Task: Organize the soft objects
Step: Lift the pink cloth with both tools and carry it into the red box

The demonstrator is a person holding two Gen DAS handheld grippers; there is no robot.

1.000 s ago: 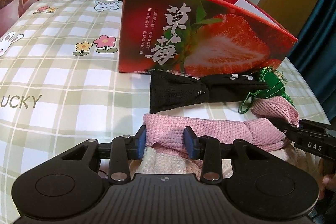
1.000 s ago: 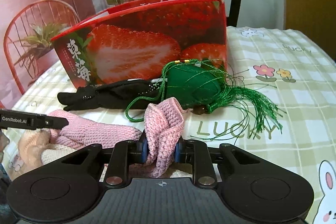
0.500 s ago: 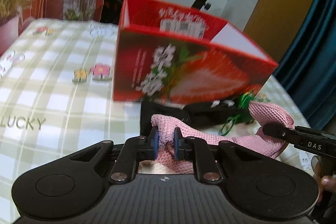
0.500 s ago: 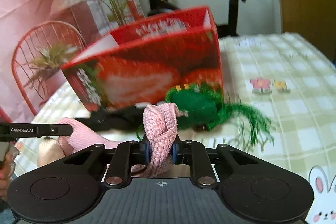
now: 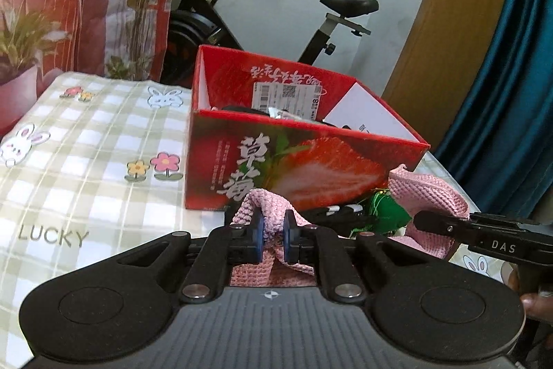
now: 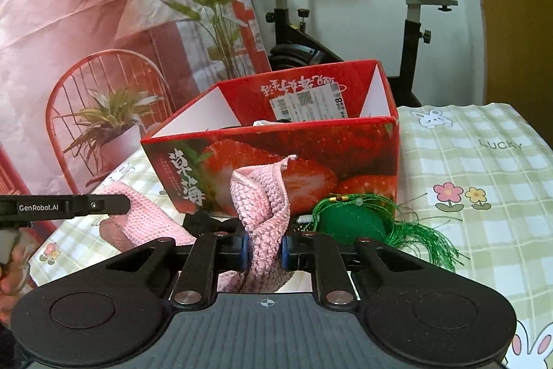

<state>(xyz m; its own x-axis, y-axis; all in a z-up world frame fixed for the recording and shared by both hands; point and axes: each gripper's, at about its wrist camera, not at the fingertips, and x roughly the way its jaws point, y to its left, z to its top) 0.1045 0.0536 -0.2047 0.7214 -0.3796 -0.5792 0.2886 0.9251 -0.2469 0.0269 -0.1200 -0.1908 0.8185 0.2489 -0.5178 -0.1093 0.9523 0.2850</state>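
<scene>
A pink knitted scarf hangs between my two grippers, lifted above the checked tablecloth. My left gripper is shut on one end of it. The other end stands bunched upward between the pads of my right gripper, which is shut on it. The scarf sags in between. Just beyond stands an open red strawberry box, with dark items and a wrapper inside. A green tasselled pouch and a black knit piece lie at the foot of the box.
The checked tablecloth stretches away to the left of the box and also to its right. An exercise bike stands behind the table. A teal curtain hangs at the far right. A hand holds the other gripper's handle.
Both grippers rose and lifted the pink scarf off the table. The left jaws closed onto its end. The cream cloth that lay under it is out of view.
</scene>
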